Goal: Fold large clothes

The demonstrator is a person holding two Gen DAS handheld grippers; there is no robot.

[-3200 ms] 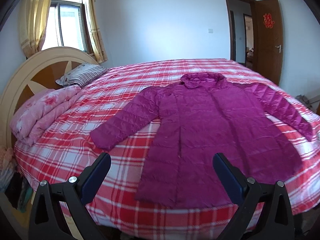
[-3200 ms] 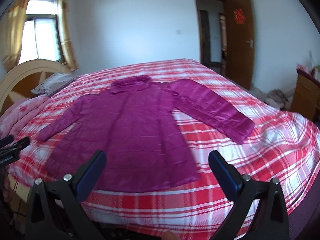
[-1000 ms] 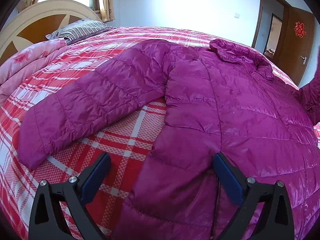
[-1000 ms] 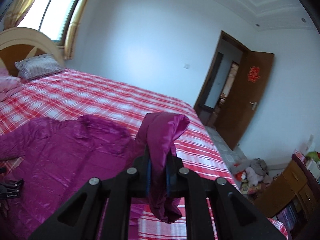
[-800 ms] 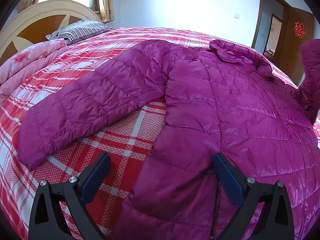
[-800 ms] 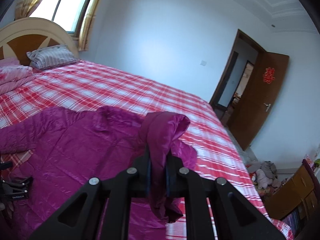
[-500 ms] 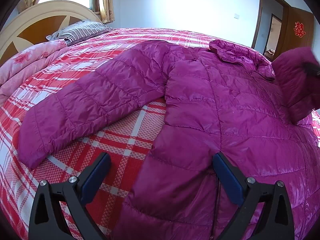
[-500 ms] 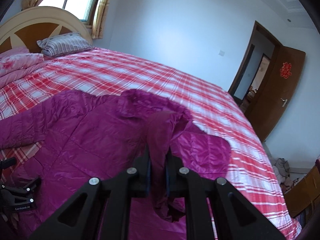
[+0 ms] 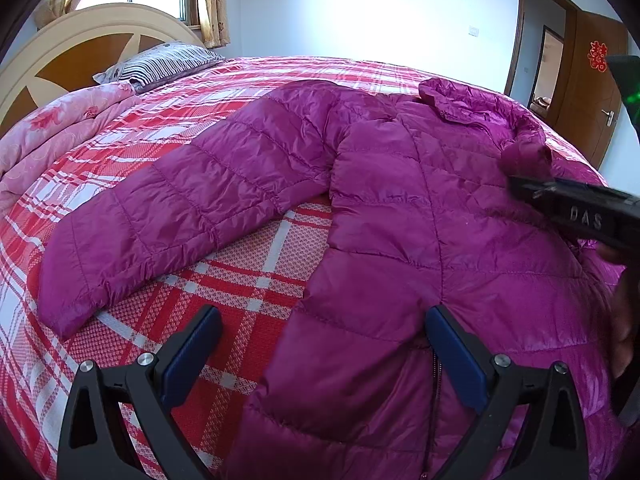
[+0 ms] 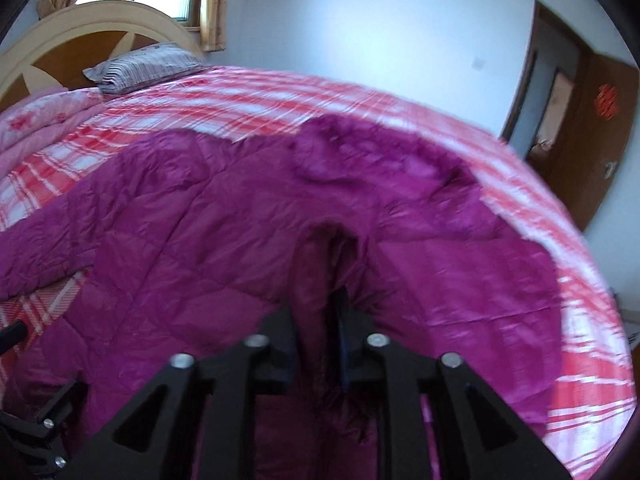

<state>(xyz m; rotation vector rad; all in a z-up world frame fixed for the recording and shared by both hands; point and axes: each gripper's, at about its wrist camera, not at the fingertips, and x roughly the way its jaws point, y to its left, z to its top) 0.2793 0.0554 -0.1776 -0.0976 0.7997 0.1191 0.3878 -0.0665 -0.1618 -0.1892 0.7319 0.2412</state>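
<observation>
A magenta quilted jacket (image 9: 400,208) lies front up on the red plaid bed (image 9: 248,264). Its left sleeve (image 9: 180,208) stretches out to the left. The right sleeve (image 10: 316,264) is folded over the chest, and its cuff (image 9: 524,156) stands up near the collar. My right gripper (image 10: 320,312) is low over the jacket; its jaws are opening, with the cuff between them and a gap at the right pad. My left gripper (image 9: 320,344) hovers open over the jacket's left edge, holding nothing.
A striped pillow (image 9: 160,64) and a pink quilt (image 9: 60,128) lie by the curved headboard (image 9: 80,40) at the far left. An open brown door (image 9: 592,92) stands at the far right. The right gripper's black body (image 9: 580,212) reaches in from the right.
The right gripper came down and across the jacket, carrying the right sleeve onto the chest, and its jaws have parted around the cuff. The left gripper stayed still.
</observation>
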